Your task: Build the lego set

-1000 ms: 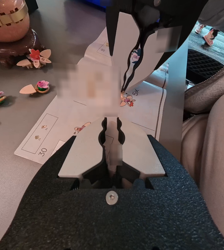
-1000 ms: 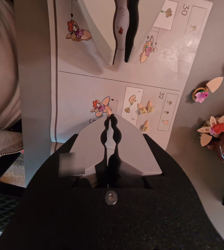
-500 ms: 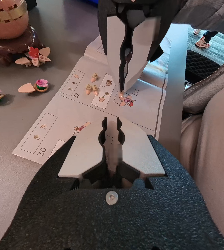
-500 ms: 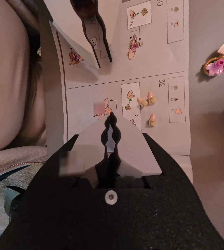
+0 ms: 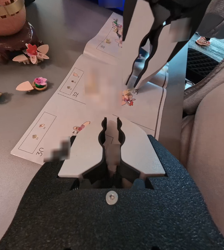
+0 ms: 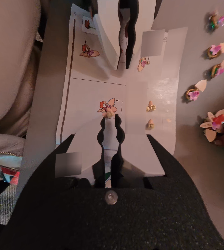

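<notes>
My right gripper (image 6: 110, 116) is open just above an open instruction booklet (image 6: 88, 94). A small tan and peach petal piece (image 6: 109, 114) lies on the page just past its fingertips, free of both pads. In the left wrist view the right gripper (image 5: 131, 85) points down at the page, with the same piece (image 5: 127, 93) blurred right below its tips. My left gripper (image 5: 111, 119) is open and empty, hovering low over the booklet (image 5: 62, 121) nearer the person. It also shows at the top of the right wrist view (image 6: 122, 67).
Two more petal pieces (image 6: 151, 106) (image 6: 150, 123) lie on the page. Small flower assemblies (image 5: 39, 84) (image 5: 33, 54) sit on the grey table beside a brown stand (image 5: 7, 42) bearing a pink pot. A person's clothed lap (image 5: 210, 135) borders the table edge.
My right gripper was shut on the small petal piece; its jaws have opened and the piece now lies on the page at the tips. The left gripper has stayed put, open.
</notes>
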The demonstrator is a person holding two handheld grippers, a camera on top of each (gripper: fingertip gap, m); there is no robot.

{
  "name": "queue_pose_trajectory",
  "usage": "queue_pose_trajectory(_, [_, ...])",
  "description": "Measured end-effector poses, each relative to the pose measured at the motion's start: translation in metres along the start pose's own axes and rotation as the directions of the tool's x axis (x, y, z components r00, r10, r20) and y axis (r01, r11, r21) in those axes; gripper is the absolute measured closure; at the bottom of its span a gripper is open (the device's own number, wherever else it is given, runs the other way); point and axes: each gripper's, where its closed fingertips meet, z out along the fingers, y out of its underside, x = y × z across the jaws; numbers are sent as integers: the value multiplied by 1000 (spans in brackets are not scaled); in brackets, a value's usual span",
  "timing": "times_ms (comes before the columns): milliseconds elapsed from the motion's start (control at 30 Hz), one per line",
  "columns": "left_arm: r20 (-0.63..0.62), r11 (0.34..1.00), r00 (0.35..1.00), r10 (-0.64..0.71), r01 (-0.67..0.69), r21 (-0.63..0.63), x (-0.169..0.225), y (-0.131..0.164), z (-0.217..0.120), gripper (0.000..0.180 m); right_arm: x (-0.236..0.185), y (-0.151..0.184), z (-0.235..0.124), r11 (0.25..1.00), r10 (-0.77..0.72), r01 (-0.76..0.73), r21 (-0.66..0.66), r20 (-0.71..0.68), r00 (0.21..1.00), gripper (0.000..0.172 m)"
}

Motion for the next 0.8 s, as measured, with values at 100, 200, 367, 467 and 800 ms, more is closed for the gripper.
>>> queue_pose_trajectory(100, [3,1000,1000,-17,17,-8,-1,1,0,166,-2,1,-5,995,-93,95,14,-88,992,161])
queue_pose_trajectory(200, [8,999,999,-36,37,-38,-3,5,3,166,-4,3,-4,985,-174,174,-9,-151,973,165])
queue_pose_trajectory(367, [8,997,1000,-23,24,-70,-2,9,5,166,3,-2,-2,979,-205,200,-42,-169,964,172])
queue_pose_trajectory(467, [0,997,999,-32,32,-74,-2,9,6,166,7,-3,1,986,-141,129,-108,-106,984,172])
queue_pose_trajectory(800, [-39,996,996,-82,81,-23,-2,3,1,166,6,-4,-2,908,353,-369,-198,-113,929,169])
